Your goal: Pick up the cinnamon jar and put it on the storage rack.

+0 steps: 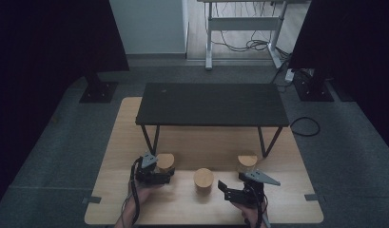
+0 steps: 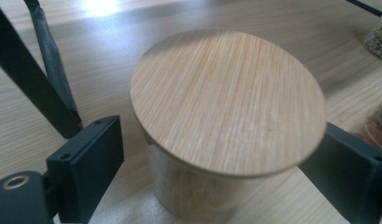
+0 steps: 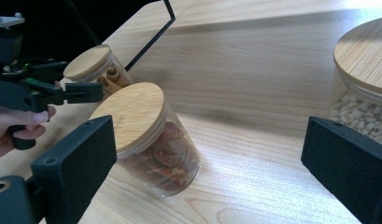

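Note:
Three glass jars with bamboo lids stand on the wooden table. The left jar, holding brown sticks, sits between the jaws of my left gripper. Those jaws stand open on either side of it at lid height, the right one close to the lid's rim. The middle jar holds reddish-brown dried pieces. The right jar holds pale kernels. My right gripper is open, low over the table between the middle and right jars, with nothing between its fingers.
A black low shelf stands on thin metal legs across the back half of the table, just behind the jars. Bare wood lies in front of the jars. Grey carpet surrounds the table.

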The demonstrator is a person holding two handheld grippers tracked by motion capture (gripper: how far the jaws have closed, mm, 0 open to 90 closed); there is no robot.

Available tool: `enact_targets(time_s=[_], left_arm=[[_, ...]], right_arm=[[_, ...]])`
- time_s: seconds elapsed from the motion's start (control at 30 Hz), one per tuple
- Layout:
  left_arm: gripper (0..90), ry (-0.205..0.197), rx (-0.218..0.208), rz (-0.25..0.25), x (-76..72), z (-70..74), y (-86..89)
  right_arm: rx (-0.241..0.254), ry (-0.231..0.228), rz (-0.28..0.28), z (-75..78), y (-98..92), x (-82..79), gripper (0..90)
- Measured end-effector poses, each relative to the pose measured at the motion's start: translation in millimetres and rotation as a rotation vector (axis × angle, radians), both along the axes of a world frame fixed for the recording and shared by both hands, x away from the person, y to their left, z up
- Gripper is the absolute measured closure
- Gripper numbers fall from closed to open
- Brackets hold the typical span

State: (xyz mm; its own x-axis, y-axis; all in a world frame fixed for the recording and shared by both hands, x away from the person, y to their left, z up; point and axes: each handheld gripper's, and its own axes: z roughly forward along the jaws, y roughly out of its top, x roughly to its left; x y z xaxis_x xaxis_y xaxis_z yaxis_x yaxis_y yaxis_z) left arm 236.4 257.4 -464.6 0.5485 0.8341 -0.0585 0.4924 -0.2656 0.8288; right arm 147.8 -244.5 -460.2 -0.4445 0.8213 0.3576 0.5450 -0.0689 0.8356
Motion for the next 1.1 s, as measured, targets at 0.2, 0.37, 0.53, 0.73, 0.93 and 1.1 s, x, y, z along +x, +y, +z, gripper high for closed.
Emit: enact_targets(time_s=[0.2, 0.37, 0.53, 0.73, 0.93, 1.1], left_arm=[[10.2, 0.004, -0.003, 0.006, 5.4, -2.2, -3.5], [21.2, 0.007, -0.011, 0.004, 7.0, -4.3, -3.7], [23.7, 0.001, 0.012, 0.013, 4.8, -2.1, -7.7], [24.6, -0.022, 0.027, 0.015, 1.3, -3.5, -10.0], [25.4, -0.044, 0.028, 0.023, -1.9, -5.9, -11.7], [25.5, -0.046, 0.021, 0.022, -2.5, -5.2, -9.3]], right_arm=[[0.004, -0.001, 0.009, 1.2, -0.7, -0.7, 2.9], [0.006, -0.001, 0.009, 0.9, -0.7, -1.2, 2.9], [0.005, -0.005, 0.007, 1.4, -0.6, -2.2, 2.9], [0.008, -0.001, 0.006, 1.3, -1.7, -2.4, 2.9], [0.025, 0.010, 0.012, -0.4, -3.9, 0.0, 3.0], [0.045, 0.016, 0.027, -0.7, -5.6, 0.9, 3.2]])
